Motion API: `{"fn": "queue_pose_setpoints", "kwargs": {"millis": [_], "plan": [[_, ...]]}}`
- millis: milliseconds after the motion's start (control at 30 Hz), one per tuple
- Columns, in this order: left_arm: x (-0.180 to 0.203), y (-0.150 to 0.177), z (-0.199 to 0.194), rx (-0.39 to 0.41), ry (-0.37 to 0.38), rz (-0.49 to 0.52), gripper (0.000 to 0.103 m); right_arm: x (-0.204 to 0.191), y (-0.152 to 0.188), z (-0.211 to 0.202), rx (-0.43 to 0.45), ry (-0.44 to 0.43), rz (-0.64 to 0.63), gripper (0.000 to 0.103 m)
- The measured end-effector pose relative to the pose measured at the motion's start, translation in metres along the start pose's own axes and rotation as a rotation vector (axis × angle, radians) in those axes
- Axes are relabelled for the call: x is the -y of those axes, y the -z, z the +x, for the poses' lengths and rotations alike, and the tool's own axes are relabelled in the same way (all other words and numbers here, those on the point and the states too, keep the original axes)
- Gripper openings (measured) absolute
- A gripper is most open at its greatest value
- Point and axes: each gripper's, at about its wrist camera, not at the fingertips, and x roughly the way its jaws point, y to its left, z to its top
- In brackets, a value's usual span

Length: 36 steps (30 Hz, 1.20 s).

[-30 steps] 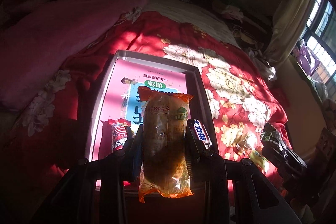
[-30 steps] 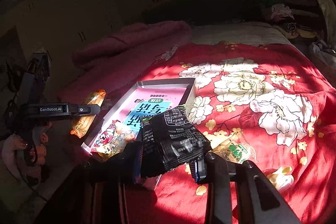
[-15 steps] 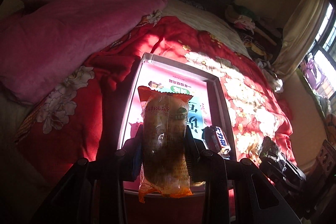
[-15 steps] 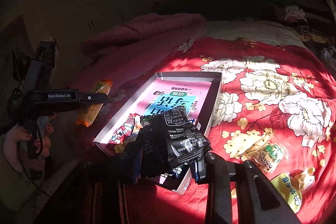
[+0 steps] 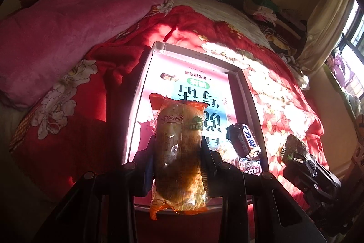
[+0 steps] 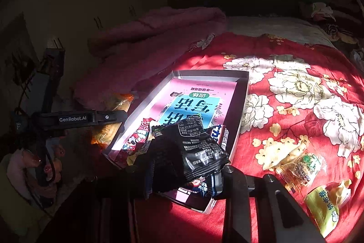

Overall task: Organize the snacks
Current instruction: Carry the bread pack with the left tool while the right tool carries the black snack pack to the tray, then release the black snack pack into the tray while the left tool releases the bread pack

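Snacks: we are carrying an orange-wrapped bun (image 5: 178,152) clamped in the left gripper (image 5: 177,165) | black packet (image 6: 193,149) pinched in the right gripper (image 6: 182,183) | both hovering over the tray (image 6: 244,92); we are lowering before releasing.

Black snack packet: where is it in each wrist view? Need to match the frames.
Left wrist: black snack packet at far right, lower half, in the right gripper, right of the shallow box.
Right wrist: black snack packet bottom centre, pinched between the fingers, over the box's near end.
Shared landmark: the shallow box with its pink printed floor.
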Motion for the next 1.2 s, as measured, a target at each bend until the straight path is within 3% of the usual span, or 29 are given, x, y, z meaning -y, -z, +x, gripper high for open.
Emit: {"fn": "queue_pose_setpoints", "kwargs": {"millis": [633, 1200], "plan": [[0.016, 0.014, 0.029, -0.048, -0.006, 0.070, 0.035, 0.002, -0.001, 0.026, -0.040, 0.025, 0.025, 0.037], [0.017, 0.016, 0.034, -0.060, -0.002, 0.071, 0.035, -0.002, 0.001, 0.052, -0.095, 0.066, 0.016, 0.037]]}}
